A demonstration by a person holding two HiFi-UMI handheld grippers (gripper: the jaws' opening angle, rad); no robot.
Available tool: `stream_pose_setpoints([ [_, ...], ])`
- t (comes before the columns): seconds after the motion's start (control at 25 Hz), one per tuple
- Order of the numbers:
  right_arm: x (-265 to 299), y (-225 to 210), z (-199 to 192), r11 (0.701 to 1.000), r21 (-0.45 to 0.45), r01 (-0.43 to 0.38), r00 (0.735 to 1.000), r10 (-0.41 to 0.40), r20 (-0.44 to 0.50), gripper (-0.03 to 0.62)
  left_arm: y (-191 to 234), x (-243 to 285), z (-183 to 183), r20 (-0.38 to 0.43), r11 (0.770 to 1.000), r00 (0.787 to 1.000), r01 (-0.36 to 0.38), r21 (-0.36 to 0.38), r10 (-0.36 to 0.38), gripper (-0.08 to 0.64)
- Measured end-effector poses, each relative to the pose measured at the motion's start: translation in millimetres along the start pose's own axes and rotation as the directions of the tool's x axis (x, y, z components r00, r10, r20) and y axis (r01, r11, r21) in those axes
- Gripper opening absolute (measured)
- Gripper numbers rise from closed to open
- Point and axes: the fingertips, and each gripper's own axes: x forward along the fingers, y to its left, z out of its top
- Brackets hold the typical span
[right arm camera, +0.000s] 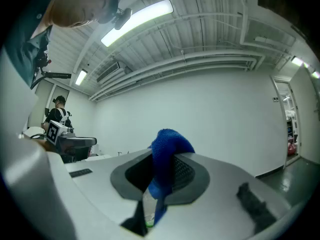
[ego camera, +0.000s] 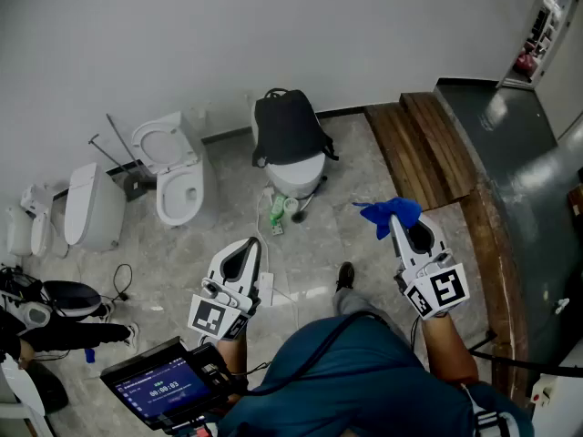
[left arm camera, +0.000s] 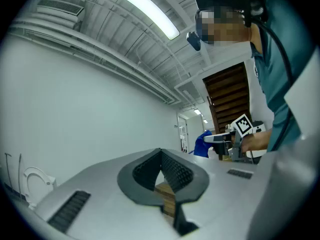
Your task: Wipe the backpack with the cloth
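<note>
A black backpack [ego camera: 289, 130] sits upright on a white toilet [ego camera: 297, 177] against the far wall, well ahead of both grippers. My right gripper [ego camera: 395, 223] is held in the air at the right, shut on a blue cloth [ego camera: 389, 213] that bunches out past its tip. The right gripper view shows the cloth [right arm camera: 167, 151] pinched between the jaws of that gripper [right arm camera: 161, 160]. At the left my left gripper [ego camera: 251, 244] is also in the air, its jaws together with nothing between them [left arm camera: 161, 155]. From the left gripper view, the right gripper [left arm camera: 216, 139] and cloth [left arm camera: 201, 145] show beyond.
A second toilet [ego camera: 178, 167] with its lid up and other white fixtures [ego camera: 91, 209] stand at the left. A green bottle [ego camera: 277, 213] lies on the floor before the backpack. Wooden steps [ego camera: 428, 144] rise at the right. A screen [ego camera: 164, 386] hangs near my body.
</note>
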Motion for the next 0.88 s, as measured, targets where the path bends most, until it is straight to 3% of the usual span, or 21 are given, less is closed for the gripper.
stream_pose_setpoints([
  [0.12,16,-10,-4,1.0,0.004,-0.012,1.0,0.012,0.004,0.052,6,15,-1,0.006,1.0,1.0,-0.013,0.015,0.013,0.003],
  [0.36,129,-89,-29,0.998,0.023,-0.057,0.998,0.056,0.004,0.052,70,129,-43,-0.029,0.999,0.999,-0.044,0.006,0.044,0.004],
  [0.56,197,-139,-40,0.995,0.017,-0.1,0.995,0.1,-0.004,0.051,101,206,-50,-0.009,0.998,0.998,-0.058,0.009,0.058,0.003],
  [0.88,293,-175,-58,0.987,0.016,-0.16,0.987,0.16,-0.022,0.051,155,267,-59,-0.028,0.993,0.993,-0.114,0.022,0.115,0.005],
])
